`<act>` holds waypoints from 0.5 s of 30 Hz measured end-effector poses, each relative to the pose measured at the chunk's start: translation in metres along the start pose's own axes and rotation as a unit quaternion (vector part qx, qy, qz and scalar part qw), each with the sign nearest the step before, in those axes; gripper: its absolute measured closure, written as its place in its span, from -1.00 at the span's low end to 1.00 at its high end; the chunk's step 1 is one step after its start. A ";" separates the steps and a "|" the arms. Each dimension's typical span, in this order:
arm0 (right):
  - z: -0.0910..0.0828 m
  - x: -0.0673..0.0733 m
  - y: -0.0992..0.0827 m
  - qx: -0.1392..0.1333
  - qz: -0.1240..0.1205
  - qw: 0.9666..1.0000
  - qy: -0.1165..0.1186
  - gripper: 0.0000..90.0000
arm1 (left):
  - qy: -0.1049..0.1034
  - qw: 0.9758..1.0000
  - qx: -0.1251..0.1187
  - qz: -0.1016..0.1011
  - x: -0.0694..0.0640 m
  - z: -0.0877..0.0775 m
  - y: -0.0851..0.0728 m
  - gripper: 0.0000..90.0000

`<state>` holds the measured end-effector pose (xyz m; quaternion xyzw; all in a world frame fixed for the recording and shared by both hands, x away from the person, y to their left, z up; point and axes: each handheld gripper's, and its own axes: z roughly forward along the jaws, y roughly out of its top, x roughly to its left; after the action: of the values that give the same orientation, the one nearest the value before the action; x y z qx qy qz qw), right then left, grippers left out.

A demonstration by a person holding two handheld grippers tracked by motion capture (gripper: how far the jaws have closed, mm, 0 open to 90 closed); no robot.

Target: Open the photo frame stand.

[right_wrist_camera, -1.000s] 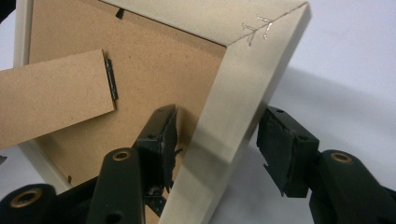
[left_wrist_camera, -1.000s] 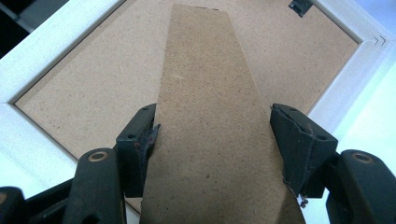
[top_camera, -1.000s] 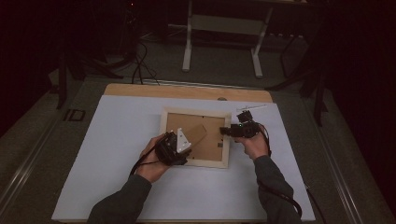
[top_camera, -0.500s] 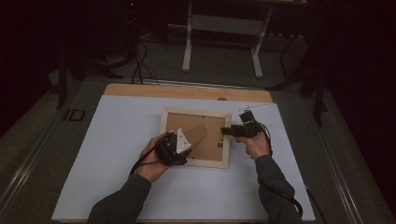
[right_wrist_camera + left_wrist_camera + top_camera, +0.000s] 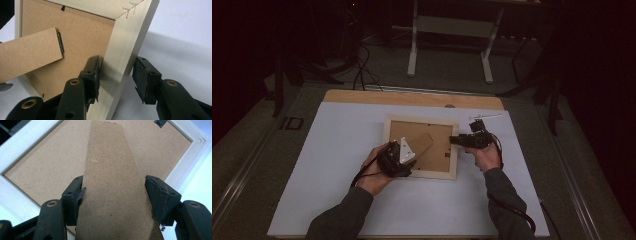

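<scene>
A pale wooden picture frame lies face down on the white table cover, its brown backing board facing up. The cardboard stand hinged to the backing is tilted up off it. My left gripper is at the frame's near left part, and in the left gripper view it is shut across the stand, a pad on each edge. My right gripper straddles the frame's right rail. Its jaws have just been closing; the inner pad touches the rail and the outer pad stands off it.
The white cover spans the table, with a wooden strip along the far edge. A thin white stick lies just beyond the right hand. Past the table stand a metal stand's legs and floor cables.
</scene>
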<state>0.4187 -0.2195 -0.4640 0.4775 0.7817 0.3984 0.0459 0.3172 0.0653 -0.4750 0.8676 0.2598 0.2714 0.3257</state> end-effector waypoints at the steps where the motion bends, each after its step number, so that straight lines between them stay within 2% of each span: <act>1: 0.000 0.000 0.000 -0.001 0.000 1.000 0.000 0.27 | -0.004 1.000 0.001 -0.002 0.001 0.001 0.000 -0.17; 5: 0.000 0.002 0.000 -0.005 0.002 1.000 -0.003 0.28 | -0.021 1.000 0.018 -0.016 0.004 0.005 -0.002 -0.21; 8: 0.000 0.002 -0.001 -0.011 0.003 1.000 -0.004 0.29 | -0.038 0.999 0.020 -0.032 0.008 0.006 -0.003 -0.23; 12: 0.000 0.003 -0.001 -0.013 0.003 1.000 -0.004 0.29 | -0.070 0.995 0.015 -0.064 0.016 0.006 -0.004 -0.21; 15: 0.000 0.003 -0.001 -0.013 0.001 1.000 -0.006 0.29 | -0.096 0.991 0.012 -0.092 0.023 0.006 -0.006 -0.18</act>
<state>0.4161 -0.2172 -0.4635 0.4800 0.7756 0.4060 0.0563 0.3358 0.0812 -0.4759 0.8658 0.3094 0.1522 0.3627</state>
